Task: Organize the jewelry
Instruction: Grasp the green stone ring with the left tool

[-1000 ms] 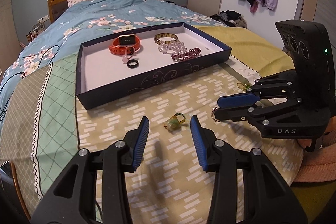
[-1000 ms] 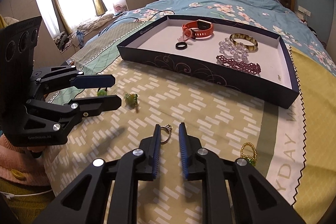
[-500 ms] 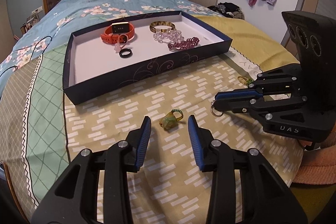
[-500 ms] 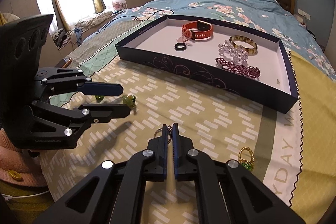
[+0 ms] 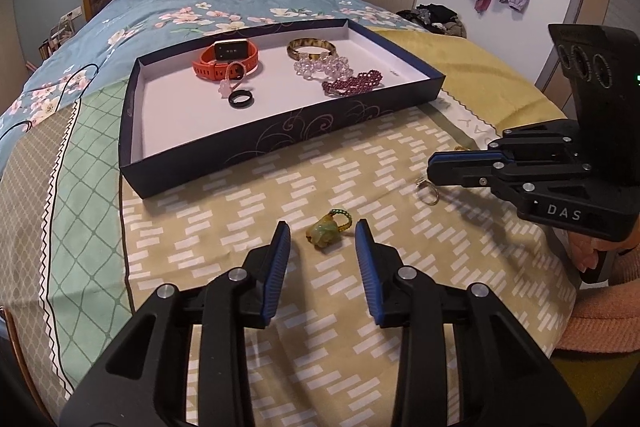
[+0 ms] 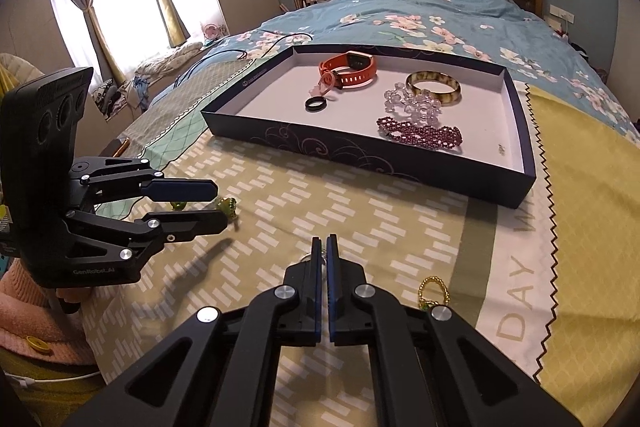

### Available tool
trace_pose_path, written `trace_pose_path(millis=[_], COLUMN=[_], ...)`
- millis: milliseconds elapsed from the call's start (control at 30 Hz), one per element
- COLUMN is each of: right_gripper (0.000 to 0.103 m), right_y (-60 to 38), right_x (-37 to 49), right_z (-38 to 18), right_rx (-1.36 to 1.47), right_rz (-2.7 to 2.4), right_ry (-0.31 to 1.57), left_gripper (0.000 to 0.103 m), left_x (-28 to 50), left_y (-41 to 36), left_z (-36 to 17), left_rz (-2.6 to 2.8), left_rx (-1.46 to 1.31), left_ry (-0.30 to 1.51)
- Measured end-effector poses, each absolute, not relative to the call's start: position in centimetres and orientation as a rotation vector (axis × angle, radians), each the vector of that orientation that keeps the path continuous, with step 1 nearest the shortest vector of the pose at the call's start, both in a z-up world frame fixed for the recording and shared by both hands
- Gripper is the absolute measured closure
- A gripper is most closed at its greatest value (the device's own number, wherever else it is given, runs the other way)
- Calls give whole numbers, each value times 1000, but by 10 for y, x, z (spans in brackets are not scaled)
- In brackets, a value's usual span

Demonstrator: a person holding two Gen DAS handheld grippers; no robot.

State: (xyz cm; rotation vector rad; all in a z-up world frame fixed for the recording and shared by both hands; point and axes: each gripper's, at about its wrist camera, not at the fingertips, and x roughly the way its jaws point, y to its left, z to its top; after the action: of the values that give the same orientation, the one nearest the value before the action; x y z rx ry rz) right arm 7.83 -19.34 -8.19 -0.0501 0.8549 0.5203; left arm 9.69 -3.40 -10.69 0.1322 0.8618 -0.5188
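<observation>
Between the right claw (image 6: pixel 323 247) fingers, a ring (image 5: pixel 427 190) shows only partly.

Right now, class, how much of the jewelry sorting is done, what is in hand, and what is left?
Done: the orange watch, black ring, amber bangle, clear and purple bead bracelets lie in the dark blue tray.

In hand: the right claw is shut on a thin silver ring.

Left: the green jade charm between the open left claw, and a gold beaded ring.
</observation>
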Motion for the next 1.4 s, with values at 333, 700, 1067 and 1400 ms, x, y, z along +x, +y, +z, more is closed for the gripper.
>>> trace_pose_path(millis=[333,700,1067,1400], right_gripper=[85,100,100,100], right_y=[-188,-189,-203,-215], right_x=[85,84,85,100], right_z=[-88,-85,-59,-35], right_rx=[-50,-50,5,29], right_rz=[522,530,515,487], right_ry=[896,874,774,686], left_gripper=[70,84,85,85], left_x=[108,110,104,111], left_y=[-43,-44,-35,-32], left_z=[-111,-110,-79,-53], left_rz=[-531,-526,-517,-491], left_rx=[133,118,90,95], left_ry=[895,886,786,712])
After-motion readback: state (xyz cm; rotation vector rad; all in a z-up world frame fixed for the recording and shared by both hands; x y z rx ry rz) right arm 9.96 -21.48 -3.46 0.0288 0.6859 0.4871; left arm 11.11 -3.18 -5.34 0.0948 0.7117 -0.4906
